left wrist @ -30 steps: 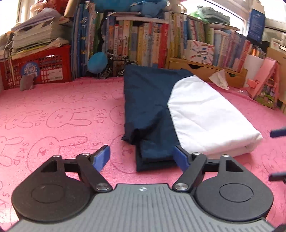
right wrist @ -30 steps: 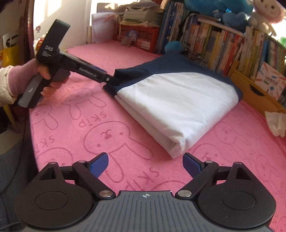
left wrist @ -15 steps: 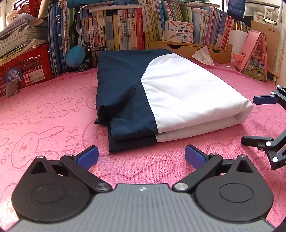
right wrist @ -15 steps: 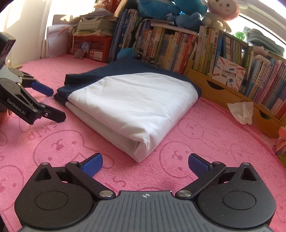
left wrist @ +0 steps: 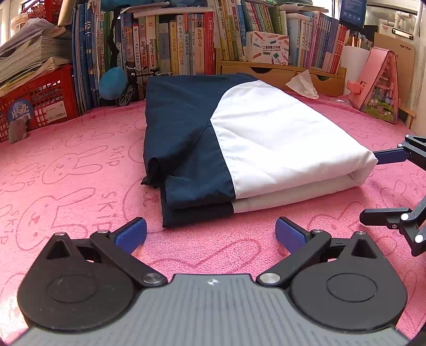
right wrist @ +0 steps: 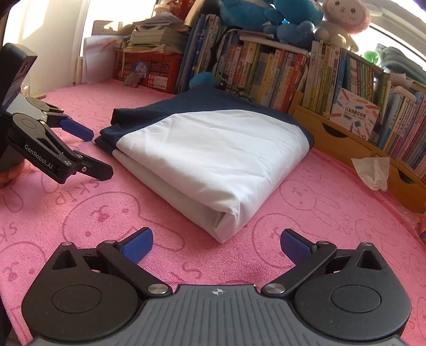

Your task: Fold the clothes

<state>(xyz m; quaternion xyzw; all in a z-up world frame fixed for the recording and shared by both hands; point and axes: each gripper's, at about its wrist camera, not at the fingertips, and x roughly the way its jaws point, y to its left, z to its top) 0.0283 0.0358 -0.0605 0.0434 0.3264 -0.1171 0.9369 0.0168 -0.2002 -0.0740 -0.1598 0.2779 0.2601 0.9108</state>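
A pink rabbit-print towel (left wrist: 80, 170) covers the surface, and a long row of upright books (left wrist: 170, 45) stands along its far edge. Left of the books sits a red crate (left wrist: 45, 95) piled with papers, while a blue ball (left wrist: 113, 83) and a small model bicycle (left wrist: 130, 86) rest just in front of the books. Right of the books, a crumpled tissue (left wrist: 303, 85) lies by a wooden drawer unit (left wrist: 282, 73), with a pink toy house (left wrist: 378, 85) further right and plush toys (right wrist: 293, 18) on top of the books.
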